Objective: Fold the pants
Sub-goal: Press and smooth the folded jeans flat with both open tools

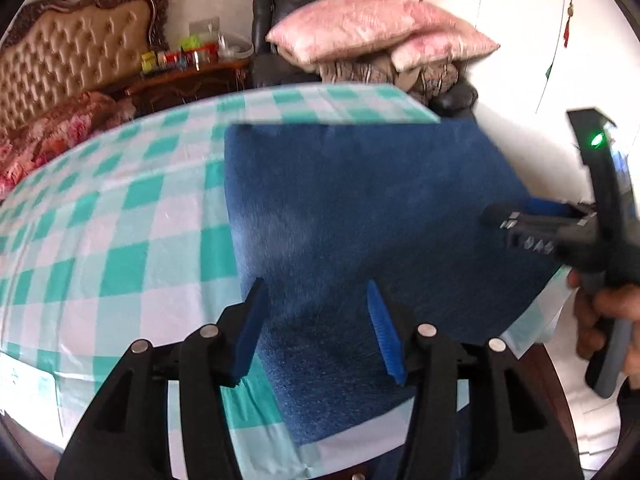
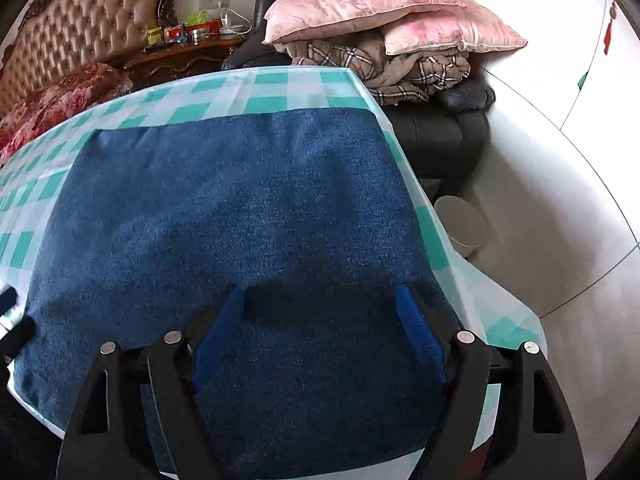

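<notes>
Left tool [image 1: 316,320] agape | right tool [image 2: 322,324] agape | pants [image 2: 224,216] folded flat, long axis crosswise

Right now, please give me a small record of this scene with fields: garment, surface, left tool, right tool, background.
garment: blue denim pants, folded into a flat rectangle
surface: teal and white checked tablecloth, pants lying on it
left tool: open above the pants' near left part, nothing gripped
right tool: open over the near edge, nothing gripped
background: pink pillows on a plaid blanket
</notes>
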Tool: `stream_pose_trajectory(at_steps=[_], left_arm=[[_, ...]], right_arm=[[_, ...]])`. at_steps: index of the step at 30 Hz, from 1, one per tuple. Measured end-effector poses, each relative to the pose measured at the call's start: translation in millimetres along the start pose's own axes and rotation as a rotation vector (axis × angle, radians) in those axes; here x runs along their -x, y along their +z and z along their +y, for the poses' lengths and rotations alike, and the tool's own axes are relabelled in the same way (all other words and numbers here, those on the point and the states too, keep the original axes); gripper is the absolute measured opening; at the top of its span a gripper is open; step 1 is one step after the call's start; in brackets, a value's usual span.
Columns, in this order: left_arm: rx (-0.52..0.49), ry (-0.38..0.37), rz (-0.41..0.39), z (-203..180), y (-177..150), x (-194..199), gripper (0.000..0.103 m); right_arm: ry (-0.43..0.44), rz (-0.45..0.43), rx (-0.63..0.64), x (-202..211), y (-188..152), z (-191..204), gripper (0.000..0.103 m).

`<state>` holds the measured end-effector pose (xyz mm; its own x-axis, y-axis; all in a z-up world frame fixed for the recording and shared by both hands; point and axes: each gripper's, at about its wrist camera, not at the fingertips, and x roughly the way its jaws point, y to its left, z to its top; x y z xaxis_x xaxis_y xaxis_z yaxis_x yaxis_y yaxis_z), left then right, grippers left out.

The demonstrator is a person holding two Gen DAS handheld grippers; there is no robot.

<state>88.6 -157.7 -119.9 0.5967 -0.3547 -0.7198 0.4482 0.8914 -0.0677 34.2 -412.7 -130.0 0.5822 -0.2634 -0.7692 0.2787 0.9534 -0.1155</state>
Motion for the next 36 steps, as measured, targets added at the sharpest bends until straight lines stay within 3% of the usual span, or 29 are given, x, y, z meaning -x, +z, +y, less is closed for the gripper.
stream_pose_trajectory(at_steps=[2,6,12,18,25,30,33,36], left_arm=[[-0.01,-0.025,-0.003,-6,0,3,0.052],[-0.009,-0.035,0.103,-12,-9,-18,0.052],[-0.013,-0.044,0.109,-8,-11,-23,0.058],[-0.017,-0.045,0.109,-8,-15,-22,0.065],[-0.009,-0.038,0.098,-8,-15,-16,0.067],[-0.013,-0.06,0.01,-9,27,-6,0.066],[-0.1,-0.125,-0.039,-28,72,-18,0.061],[-0.239,-0.225,-0.024,-67,115,-52,0.055]], right_arm=[[-0.003,-0.002,-0.002,-1,0,0,0.076],[-0.001,-0.003,-0.01,-2,-2,-3,0.076],[-0.004,0.009,-0.026,4,-4,-2,0.077],[-0.023,-0.021,-0.06,36,-12,-3,0.079],[-0.063,0.028,-0.041,34,-33,-5,0.08],[-0.064,0.036,-0.038,29,-41,-6,0.083],[-0.068,0.039,-0.046,27,-42,-7,0.083],[-0.07,0.045,-0.057,25,-42,-8,0.084]])
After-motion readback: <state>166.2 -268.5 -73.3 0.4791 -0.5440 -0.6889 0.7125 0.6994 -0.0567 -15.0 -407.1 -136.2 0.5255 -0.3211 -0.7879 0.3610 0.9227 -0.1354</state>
